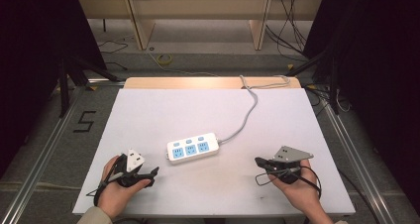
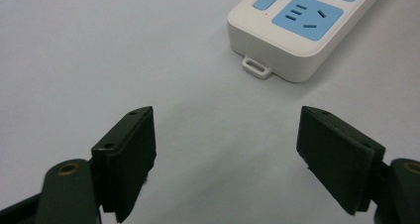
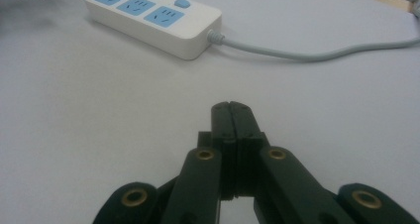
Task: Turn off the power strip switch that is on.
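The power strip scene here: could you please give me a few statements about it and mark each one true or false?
1. The power strip lies on the white table between the two grippers. True.
2. The left gripper is clamped on the strip. False: its jaws stand open on nothing, short of the strip.
3. The right gripper has its jaws pressed together. True.
4. The strip has three blue sockets, each with a blue button. True.
5. The strip's cable runs toward the person. False: it runs off the table's far edge.
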### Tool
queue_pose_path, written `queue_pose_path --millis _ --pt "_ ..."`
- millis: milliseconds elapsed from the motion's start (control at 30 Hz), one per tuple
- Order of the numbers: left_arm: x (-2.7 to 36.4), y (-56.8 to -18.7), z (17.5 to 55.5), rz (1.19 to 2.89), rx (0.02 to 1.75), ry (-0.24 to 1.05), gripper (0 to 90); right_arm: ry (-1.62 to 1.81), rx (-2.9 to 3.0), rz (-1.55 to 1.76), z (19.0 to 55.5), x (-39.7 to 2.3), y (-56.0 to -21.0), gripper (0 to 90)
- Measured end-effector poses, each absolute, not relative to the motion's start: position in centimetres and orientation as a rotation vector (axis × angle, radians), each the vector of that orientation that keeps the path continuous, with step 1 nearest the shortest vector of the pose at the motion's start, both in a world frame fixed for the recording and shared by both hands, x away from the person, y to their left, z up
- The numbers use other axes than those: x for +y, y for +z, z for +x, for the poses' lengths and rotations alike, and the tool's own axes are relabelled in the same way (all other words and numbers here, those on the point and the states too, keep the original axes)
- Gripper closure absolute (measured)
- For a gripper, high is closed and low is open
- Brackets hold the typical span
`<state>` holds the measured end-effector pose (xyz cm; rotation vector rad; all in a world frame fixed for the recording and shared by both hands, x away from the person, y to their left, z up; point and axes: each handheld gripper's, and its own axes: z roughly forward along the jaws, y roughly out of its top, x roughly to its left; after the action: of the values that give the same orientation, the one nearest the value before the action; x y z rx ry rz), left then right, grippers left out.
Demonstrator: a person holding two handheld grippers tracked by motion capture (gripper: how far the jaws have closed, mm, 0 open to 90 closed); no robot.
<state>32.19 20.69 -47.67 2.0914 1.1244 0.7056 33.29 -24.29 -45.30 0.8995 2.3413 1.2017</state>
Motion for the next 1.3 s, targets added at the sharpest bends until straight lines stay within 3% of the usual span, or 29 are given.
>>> queue_pose_path --millis 1300 --pt "20.6 -47.9 32.2 2.099 1.119 0.684 20.8 1.212 2.388 0.850 34.7 -21.0 -44.8 90.0"
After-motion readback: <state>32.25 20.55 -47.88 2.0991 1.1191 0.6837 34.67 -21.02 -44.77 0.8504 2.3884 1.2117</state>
